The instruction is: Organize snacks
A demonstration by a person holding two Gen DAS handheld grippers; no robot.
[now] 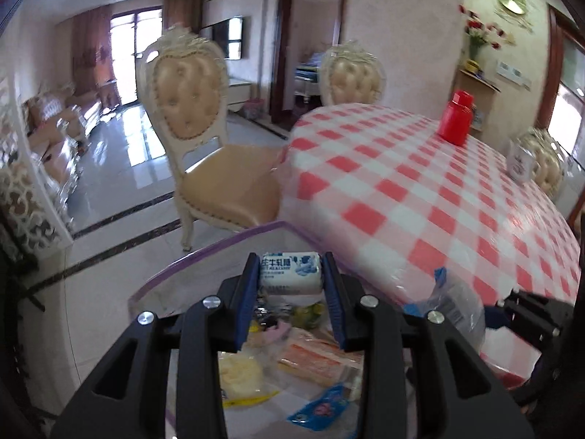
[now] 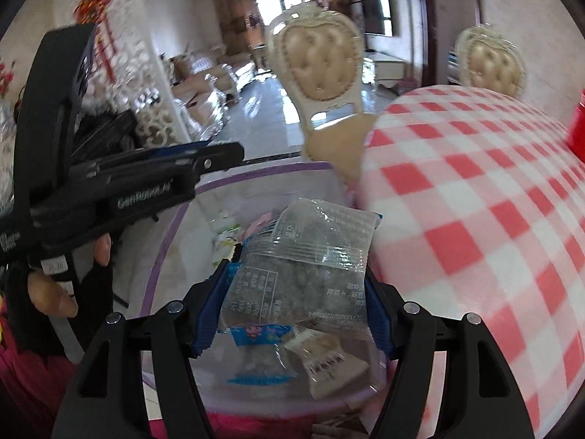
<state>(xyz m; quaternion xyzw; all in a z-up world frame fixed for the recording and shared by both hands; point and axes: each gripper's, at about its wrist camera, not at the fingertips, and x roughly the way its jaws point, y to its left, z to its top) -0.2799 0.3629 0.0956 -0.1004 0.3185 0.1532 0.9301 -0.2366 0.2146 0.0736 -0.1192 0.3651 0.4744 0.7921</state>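
Left gripper (image 1: 290, 274) clamped on white-and-blue snack pack (image 1: 290, 273), above clear purple-rimmed bin (image 1: 204, 252) beside checked table (image 1: 420, 197). Right gripper (image 2: 296, 289) with clear grey snack bag (image 2: 307, 256) between blue pads; pressing or loose: cannot tell. Other wrapped snacks (image 1: 310, 358) lying in bin.

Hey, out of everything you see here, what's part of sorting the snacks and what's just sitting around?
Part of the job:
- white snack pack clamped in the left gripper
- clear snack bag between the right gripper fingers
- clear bin with loose snacks inside

Just sitting around:
- red jar
- checked tablecloth
- chairs
- flowers
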